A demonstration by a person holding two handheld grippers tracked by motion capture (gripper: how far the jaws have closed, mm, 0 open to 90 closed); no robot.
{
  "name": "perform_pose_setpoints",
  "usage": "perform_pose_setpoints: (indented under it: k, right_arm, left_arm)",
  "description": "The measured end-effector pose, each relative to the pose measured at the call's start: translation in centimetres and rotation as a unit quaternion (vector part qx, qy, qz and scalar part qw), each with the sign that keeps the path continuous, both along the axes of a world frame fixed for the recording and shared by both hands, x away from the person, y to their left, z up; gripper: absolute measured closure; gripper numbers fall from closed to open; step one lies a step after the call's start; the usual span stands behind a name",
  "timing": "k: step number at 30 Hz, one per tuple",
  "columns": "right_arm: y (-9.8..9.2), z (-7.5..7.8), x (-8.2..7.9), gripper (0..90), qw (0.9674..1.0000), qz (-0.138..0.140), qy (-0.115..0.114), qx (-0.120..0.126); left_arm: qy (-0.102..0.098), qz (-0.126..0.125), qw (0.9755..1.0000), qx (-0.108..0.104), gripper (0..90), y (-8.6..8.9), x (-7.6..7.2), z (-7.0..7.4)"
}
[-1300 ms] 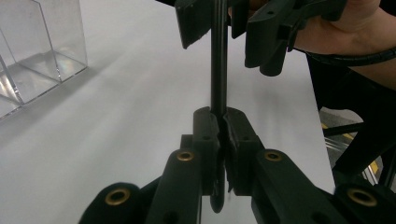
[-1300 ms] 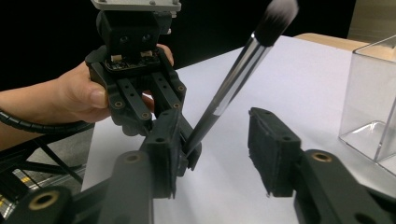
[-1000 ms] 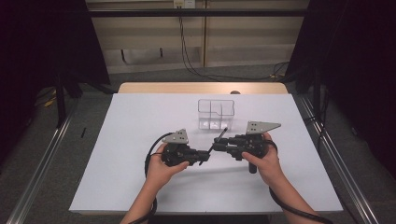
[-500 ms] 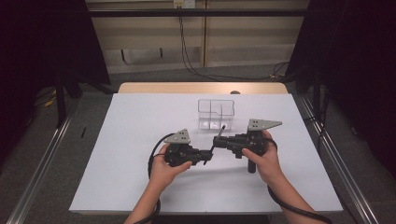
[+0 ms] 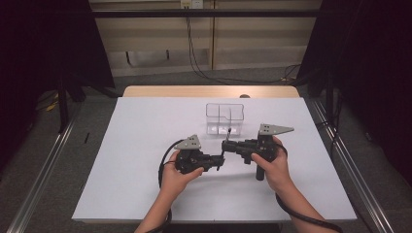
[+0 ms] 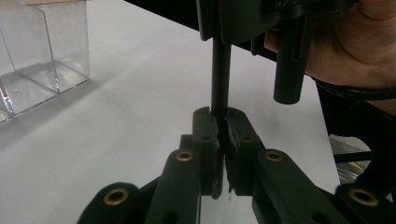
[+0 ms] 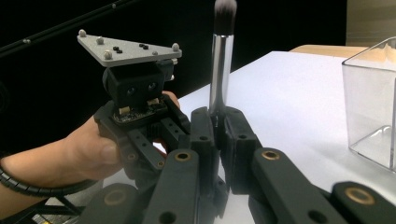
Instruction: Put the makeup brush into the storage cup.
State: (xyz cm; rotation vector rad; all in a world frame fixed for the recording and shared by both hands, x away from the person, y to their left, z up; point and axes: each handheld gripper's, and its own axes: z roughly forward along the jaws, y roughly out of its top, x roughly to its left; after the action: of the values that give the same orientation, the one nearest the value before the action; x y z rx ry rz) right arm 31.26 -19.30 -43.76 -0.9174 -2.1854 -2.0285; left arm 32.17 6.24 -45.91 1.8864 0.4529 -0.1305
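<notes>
Both the left gripper (image 5: 219, 161) and the right gripper (image 5: 226, 145) clamp one brush (image 7: 221, 60), held upright just in front of the box (image 5: 224, 118). The handover looks midway; boxing likely remains.

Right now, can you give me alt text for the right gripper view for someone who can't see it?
The right claw is shut on an upright makeup brush, silver ferrule and dark bristle tip rising above its jaws. Behind it to the left, a hand holds the left claw; a clear plastic box stands on the white table at right.
</notes>
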Motion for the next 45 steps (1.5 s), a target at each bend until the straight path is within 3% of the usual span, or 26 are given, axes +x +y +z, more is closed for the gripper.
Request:
perform_pose_setpoints:
  k: [6, 11, 19, 24, 27, 33, 37, 45]
  right_arm:
    - [0.4, 0.2, 0.0, 84.5, 0.9999, -0.004, -0.011, -0.002]
    - [0.5, 0.2, -0.1, 84.5, 0.9999, -0.004, -0.016, 0.004]
    - [0.3, 0.3, -0.1, 84.6, 0.9995, -0.003, -0.029, 0.008]
    - [0.2, 0.6, -0.2, 84.6, 0.9993, -0.002, -0.037, 0.006]
    - [0.1, 0.6, -0.2, 84.6, 0.9992, -0.002, -0.039, 0.006]
    - [-0.1, 0.7, -0.3, 84.6, 0.999, -0.003, -0.043, 0.006]
    - [-0.2, 0.8, -0.3, 84.6, 0.9988, -0.002, -0.049, 0.007]
    - [-0.2, 0.9, -0.3, 84.6, 0.9986, 0.001, -0.053, 0.006]
  left_arm:
    - [0.002, 0.003, 1.0, -0.006, 83.3, -0.2, 0.0, 0.0]
    - [0.009, 0.002, 0.9996, -0.027, 81.3, -0.1, -0.1, -0.3]
    - [0.0, 0.009, 0.9993, -0.037, 74.3, 0.5, -0.2, -0.1]
    - [-0.012, 0.03, 0.9979, -0.057, 58.8, 1.4, -0.3, 0.1]
    - [-0.026, 0.047, 0.997, -0.057, 47.6, 2.0, -0.3, 0.3]
    - [-0.053, 0.061, 0.9957, -0.045, 34.3, 3.1, -0.1, 0.5]
    - [-0.051, 0.052, 0.997, -0.025, 21.9, 3.3, 0.0, 0.6]
    - [-0.053, 0.053, 0.9968, -0.028, 10.4, 3.7, 0.1, 0.6]
